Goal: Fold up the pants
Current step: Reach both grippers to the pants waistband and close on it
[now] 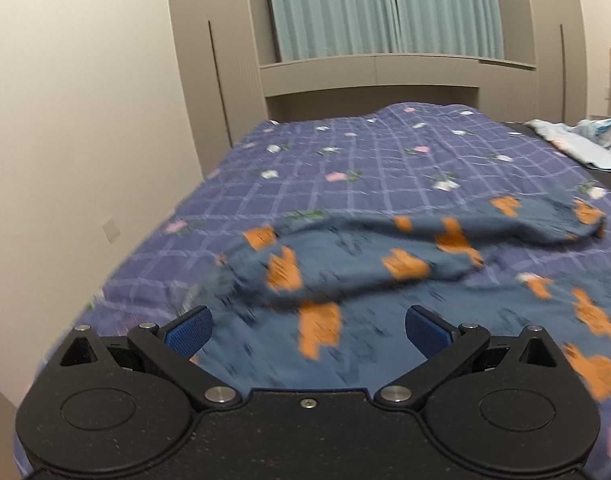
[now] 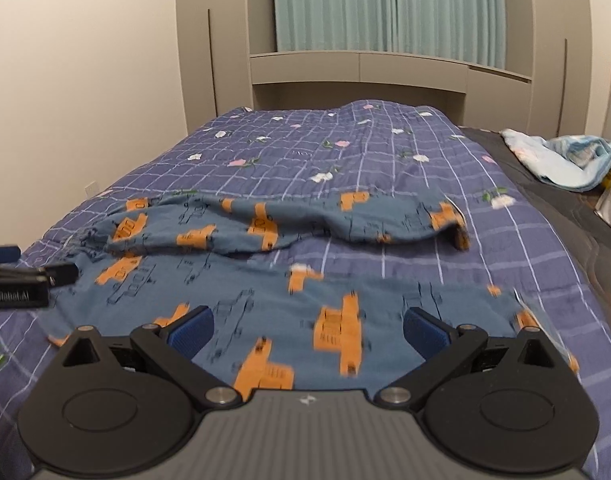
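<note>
Blue pants with orange vehicle prints (image 1: 345, 264) lie spread across the bed, both legs stretched to the right; the same pants show in the right wrist view (image 2: 289, 300). My left gripper (image 1: 308, 330) is open and empty, hovering over the near leg. My right gripper (image 2: 308, 330) is open and empty above the near leg, further right. The left gripper's fingers (image 2: 29, 276) show at the left edge of the right wrist view, beside the pants' waist end. The left wrist view is blurred.
The bed has a purple checked floral cover (image 2: 305, 148). A light blue blanket (image 2: 561, 156) lies crumpled on a dark surface at the right. A beige wall (image 1: 65, 120) runs along the left; a headboard unit and green curtains (image 1: 385, 4) stand behind.
</note>
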Action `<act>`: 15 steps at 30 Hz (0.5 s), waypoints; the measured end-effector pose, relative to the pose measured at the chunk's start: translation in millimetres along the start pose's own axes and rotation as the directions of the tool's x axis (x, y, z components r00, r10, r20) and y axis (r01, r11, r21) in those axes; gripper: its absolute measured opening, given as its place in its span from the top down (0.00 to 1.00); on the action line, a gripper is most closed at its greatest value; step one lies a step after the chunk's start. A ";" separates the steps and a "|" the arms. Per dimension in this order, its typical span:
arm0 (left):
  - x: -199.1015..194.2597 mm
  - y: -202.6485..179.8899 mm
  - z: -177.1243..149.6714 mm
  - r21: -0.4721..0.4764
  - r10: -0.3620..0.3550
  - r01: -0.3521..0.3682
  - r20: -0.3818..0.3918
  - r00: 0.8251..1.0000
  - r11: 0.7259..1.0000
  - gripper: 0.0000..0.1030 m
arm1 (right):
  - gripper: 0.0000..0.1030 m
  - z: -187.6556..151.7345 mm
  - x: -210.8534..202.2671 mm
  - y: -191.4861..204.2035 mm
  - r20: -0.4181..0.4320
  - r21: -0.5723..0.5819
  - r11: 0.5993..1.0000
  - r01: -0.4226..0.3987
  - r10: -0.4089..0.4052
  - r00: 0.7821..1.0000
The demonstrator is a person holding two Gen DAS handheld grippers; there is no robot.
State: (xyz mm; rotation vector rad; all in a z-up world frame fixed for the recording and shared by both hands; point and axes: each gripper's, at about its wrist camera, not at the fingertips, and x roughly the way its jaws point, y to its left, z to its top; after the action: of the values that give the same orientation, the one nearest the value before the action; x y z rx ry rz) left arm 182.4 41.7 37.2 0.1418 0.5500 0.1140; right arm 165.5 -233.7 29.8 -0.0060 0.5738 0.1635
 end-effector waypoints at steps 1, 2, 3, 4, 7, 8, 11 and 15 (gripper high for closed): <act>8.2 3.6 6.0 0.006 0.011 -0.011 0.003 1.000 1.000 0.00 | 0.00 6.0 6.5 -0.5 0.005 -0.007 1.000 -0.004 0.004 1.000; 16.6 7.4 12.0 0.011 0.021 -0.021 0.005 1.000 1.000 0.00 | 0.00 12.6 13.5 -2.2 0.015 -0.014 1.000 -0.011 0.011 1.000; 24.7 10.7 17.9 0.016 0.031 -0.031 0.004 1.000 0.999 0.00 | 0.00 19.3 20.8 -4.0 0.026 -0.022 1.000 -0.020 0.020 0.999; 33.0 13.2 23.8 0.020 0.040 -0.040 0.003 0.999 0.999 0.00 | 0.00 26.1 28.8 -5.0 0.034 -0.032 0.999 -0.031 0.032 0.999; 58.1 22.1 39.5 0.037 0.049 -0.049 0.006 0.999 0.998 0.00 | 0.00 48.6 53.6 -11.3 0.058 -0.058 0.996 -0.074 0.077 0.995; 66.5 24.1 44.3 0.048 0.055 -0.055 0.007 0.998 0.997 0.00 | 0.00 55.7 62.0 -13.2 0.071 -0.069 0.994 -0.083 0.088 0.994; 91.7 30.2 56.2 0.074 0.064 -0.064 0.001 0.998 0.995 0.00 | 0.00 76.4 89.3 -21.8 0.112 -0.088 0.990 -0.107 0.116 0.987; 124.1 37.6 67.7 0.098 0.066 -0.065 -0.015 0.998 0.993 0.00 | 0.00 99.6 127.6 -25.6 0.100 -0.154 0.978 -0.139 0.155 0.983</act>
State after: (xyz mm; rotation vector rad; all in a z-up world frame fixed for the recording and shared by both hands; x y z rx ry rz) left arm 320.5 89.7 36.9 0.2547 0.5691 0.1524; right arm 328.8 -234.5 43.5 -0.0961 0.4493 0.3481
